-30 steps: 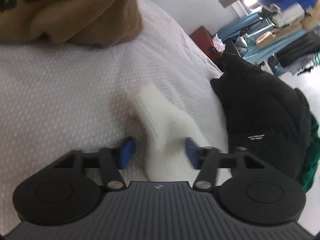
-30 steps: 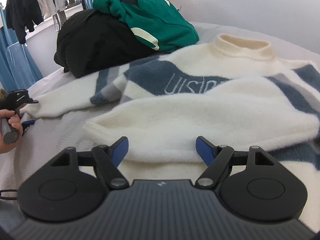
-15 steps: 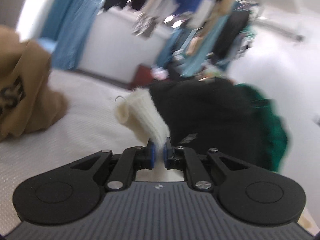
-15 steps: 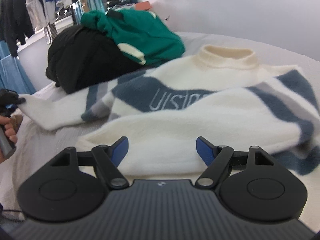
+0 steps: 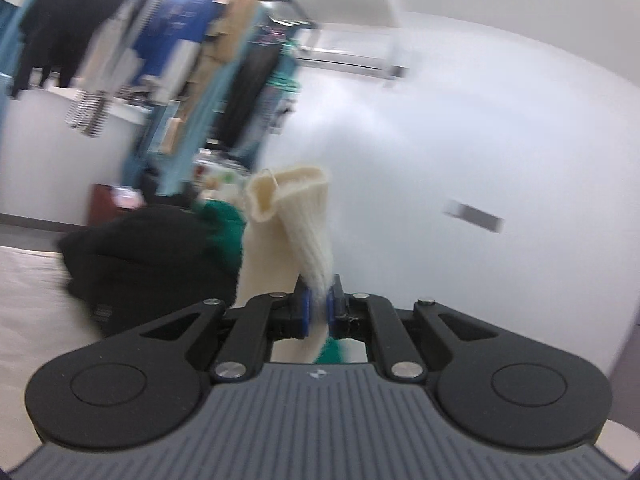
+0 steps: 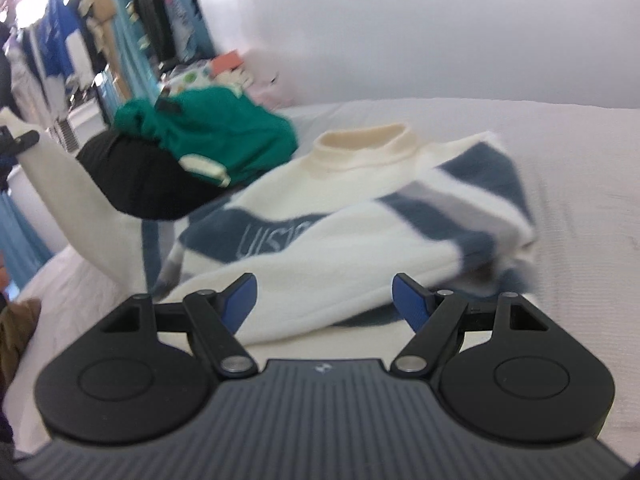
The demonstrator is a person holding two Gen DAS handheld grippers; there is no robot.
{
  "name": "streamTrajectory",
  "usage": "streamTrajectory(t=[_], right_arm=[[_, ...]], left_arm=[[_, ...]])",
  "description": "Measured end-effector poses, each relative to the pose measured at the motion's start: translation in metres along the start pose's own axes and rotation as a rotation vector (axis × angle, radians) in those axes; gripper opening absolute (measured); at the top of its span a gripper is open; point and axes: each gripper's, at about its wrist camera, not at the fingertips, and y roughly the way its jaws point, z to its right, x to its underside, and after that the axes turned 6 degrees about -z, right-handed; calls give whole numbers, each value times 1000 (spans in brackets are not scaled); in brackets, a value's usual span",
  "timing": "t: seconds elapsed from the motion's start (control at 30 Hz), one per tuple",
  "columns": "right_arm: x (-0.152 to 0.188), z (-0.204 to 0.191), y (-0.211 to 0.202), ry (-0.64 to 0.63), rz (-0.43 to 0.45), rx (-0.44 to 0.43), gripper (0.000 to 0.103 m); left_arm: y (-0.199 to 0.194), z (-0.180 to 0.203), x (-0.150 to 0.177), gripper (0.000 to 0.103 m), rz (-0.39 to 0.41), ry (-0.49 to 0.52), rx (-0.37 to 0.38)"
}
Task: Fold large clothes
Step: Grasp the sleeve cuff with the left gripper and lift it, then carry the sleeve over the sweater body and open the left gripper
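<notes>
A cream sweater (image 6: 360,216) with blue and grey bands lies spread on the white bed (image 6: 580,168). One of its sleeves is folded across the body. My left gripper (image 5: 318,306) is shut on the ribbed cream cuff (image 5: 296,204) of the other sleeve and holds it up in the air. In the right wrist view that sleeve (image 6: 68,196) rises from the bed toward the left edge. My right gripper (image 6: 324,296) hovers open just above the folded sleeve, with nothing between its blue pads.
A black jacket (image 6: 148,184) and a green garment (image 6: 216,136) are piled on the bed beyond the sweater. A brown garment (image 6: 18,328) lies at the left. Hanging clothes (image 5: 120,48) fill a rack in the background. A white wall (image 5: 480,160) stands behind.
My left gripper closed on the cuff and lifted it off the bed, swinging to face the wall. My right gripper drifted over the sweater, staying open.
</notes>
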Motion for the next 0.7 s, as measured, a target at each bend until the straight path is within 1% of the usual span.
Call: streamTrajectory(t=[0.1, 0.17, 0.23, 0.33, 0.43, 0.57, 0.63, 0.67, 0.7], right_arm=[[-2, 19, -9, 25, 32, 47, 76], [-6, 34, -14, 68, 50, 60, 76], [-10, 49, -21, 118, 70, 72, 76], [-15, 67, -31, 164, 115, 101, 76], [-19, 80, -40, 186, 160, 131, 76], [-23, 99, -46, 220, 207, 162, 76], [-25, 108, -46, 231, 227, 179, 76], [-24, 112, -44, 230, 238, 191, 76], [-25, 117, -39, 231, 231, 217, 76]], left_arm=[[12, 50, 10, 9, -29, 14, 78], [19, 82, 25, 9, -57, 22, 123], [30, 114, 46, 9, -99, 32, 166], [49, 152, 83, 10, -175, 31, 226], [66, 182, 122, 10, -266, 19, 290], [88, 206, 173, 10, -395, 10, 376], [99, 222, 200, 10, -461, 55, 409], [106, 230, 214, 10, -491, 95, 417], [112, 235, 225, 10, -522, 121, 413]])
